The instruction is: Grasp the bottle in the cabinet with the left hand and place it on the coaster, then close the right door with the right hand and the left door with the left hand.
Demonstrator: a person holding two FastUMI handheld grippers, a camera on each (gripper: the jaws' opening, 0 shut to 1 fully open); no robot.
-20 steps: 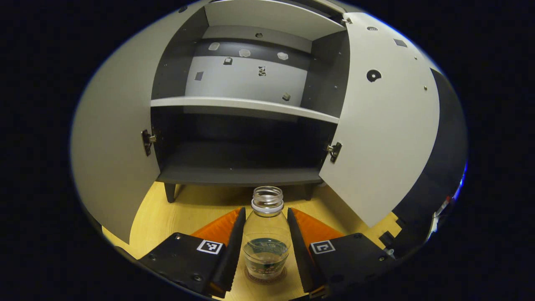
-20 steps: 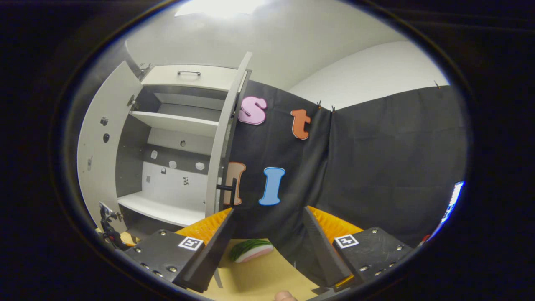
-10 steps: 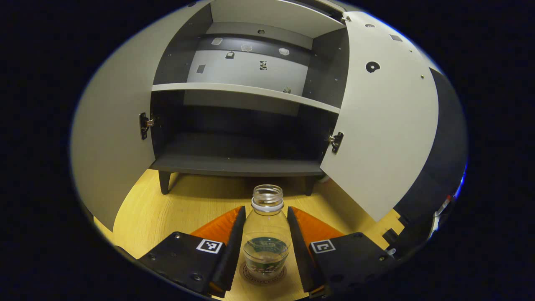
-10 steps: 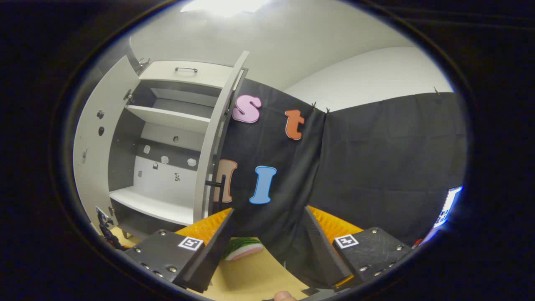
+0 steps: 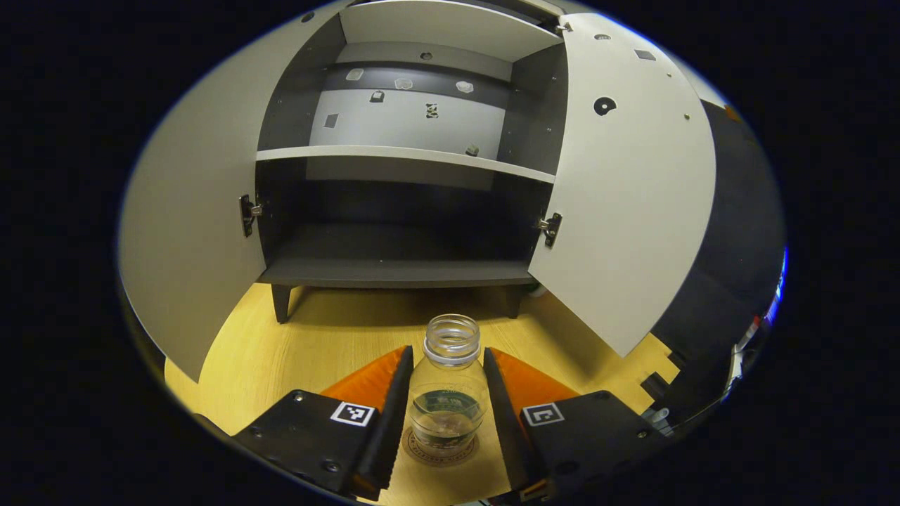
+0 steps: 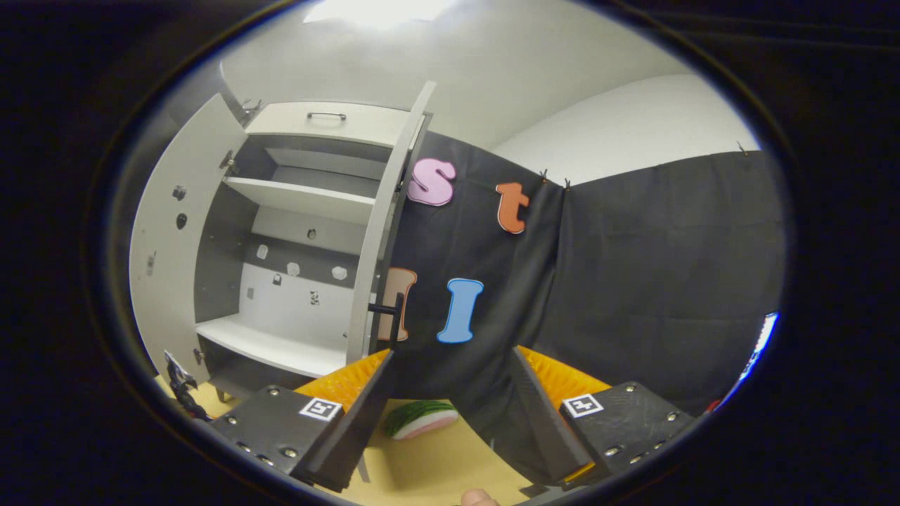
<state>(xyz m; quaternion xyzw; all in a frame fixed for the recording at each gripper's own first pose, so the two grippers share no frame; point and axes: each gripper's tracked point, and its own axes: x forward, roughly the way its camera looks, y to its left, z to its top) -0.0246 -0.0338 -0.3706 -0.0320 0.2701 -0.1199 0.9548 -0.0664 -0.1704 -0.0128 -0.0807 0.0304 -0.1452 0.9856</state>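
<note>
Your left claw (image 5: 447, 411) hugs the bottle (image 5: 448, 393), upright on the coaster (image 5: 441, 450). It's light, slick plastic, so grip mid-body gently. Right claw (image 6: 450, 414) gapes wide, holding nothing.

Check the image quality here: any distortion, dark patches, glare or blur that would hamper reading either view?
Left gripper view: strong fisheye bowing of the cabinet doors; its lower bay is deep in shadow; the bottle on the coaster is sharp. Right gripper view: a ceiling light blows out at the top; the right door curves; focus holds.
</note>
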